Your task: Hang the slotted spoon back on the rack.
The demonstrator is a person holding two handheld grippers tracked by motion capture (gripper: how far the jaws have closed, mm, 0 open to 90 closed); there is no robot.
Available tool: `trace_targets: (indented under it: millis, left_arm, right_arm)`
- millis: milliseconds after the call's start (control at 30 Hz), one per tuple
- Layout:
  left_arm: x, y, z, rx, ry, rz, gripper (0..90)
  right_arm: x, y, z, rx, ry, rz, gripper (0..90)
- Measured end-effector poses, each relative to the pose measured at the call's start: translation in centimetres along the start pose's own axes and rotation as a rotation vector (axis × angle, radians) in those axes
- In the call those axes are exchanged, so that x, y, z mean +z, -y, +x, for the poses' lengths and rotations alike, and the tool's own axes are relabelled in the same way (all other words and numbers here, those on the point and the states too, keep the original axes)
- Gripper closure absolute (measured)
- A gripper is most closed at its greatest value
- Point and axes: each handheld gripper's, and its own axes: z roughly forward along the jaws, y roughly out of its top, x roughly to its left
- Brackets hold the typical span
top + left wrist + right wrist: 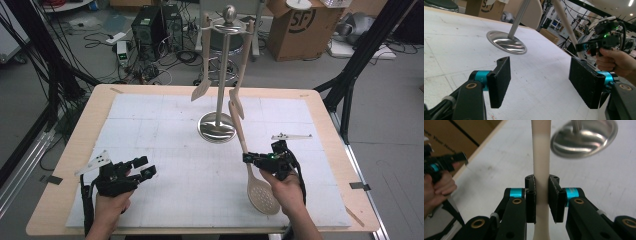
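From where I sit, the near left of the table (pixel 70 150) is open mat; my left gripper (pixel 134 168) has free passage forward and toward the left edge. Mid-table the utensil stand (pixel 218 125) blocks the way, its hanging spatulas (pixel 202 87) crowding the far-centre air. The slotted spoon (pixel 252 170) slants from my right gripper (pixel 248 158) toward the stand's base, barring the near right.

Left gripper (pixel 540 82) jaws gape above the white mat (pixel 454 45), near the stand base (pixel 506 42).
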Motion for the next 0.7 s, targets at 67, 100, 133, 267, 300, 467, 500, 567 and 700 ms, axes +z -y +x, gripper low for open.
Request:
trace_targets:
  millis: [67,100,133,267,300,467,500,567,700]
  left_arm:
    - [0.0,0.0,0.0,-0.005,0.000,-0.001,34.5]
    - [0.0,0.0,0.0,-0.007,0.001,-0.005,34.5]
    - [-0.1,0.0,0.0,-0.006,0.000,-0.005,34.6]
    - [-0.1,0.0,0.0,-0.004,0.000,-0.005,34.6]
    - [-0.1,0.0,0.0,-0.003,0.000,-0.006,34.5]
    - [-0.1,-0.1,0.0,-0.003,0.002,-0.006,34.5]
    - [-0.2,-0.1,0.0,-0.003,0.001,-0.007,34.5]
    - [-0.2,-0.1,0.0,-0.002,0.000,-0.007,34.6]
    - [-0.2,-0.1,0.0,-0.002,-0.001,-0.010,34.5]
  right_arm:
    - [-0.3,-0.4,0.5,0.000,0.001,-0.043,78.7]
    - [-0.4,-0.5,0.8,0.002,0.001,-0.062,78.7]
    - [-0.5,-0.7,1.0,-0.001,0.002,-0.081,78.7]
    - [-0.7,-1.3,2.1,-0.024,0.002,-0.142,78.7]
    - [-0.8,-1.5,2.4,-0.025,0.004,-0.154,78.7]
    - [-1.1,-2.5,3.2,-0.038,0.013,-0.209,78.7]
    - [-1.2,-2.6,3.3,-0.041,0.017,-0.215,78.7]
    - [-1.3,-3.0,3.4,-0.046,0.032,-0.232,78.7]
    - [-1.8,-3.8,3.2,-0.041,0.044,-0.266,78.7]
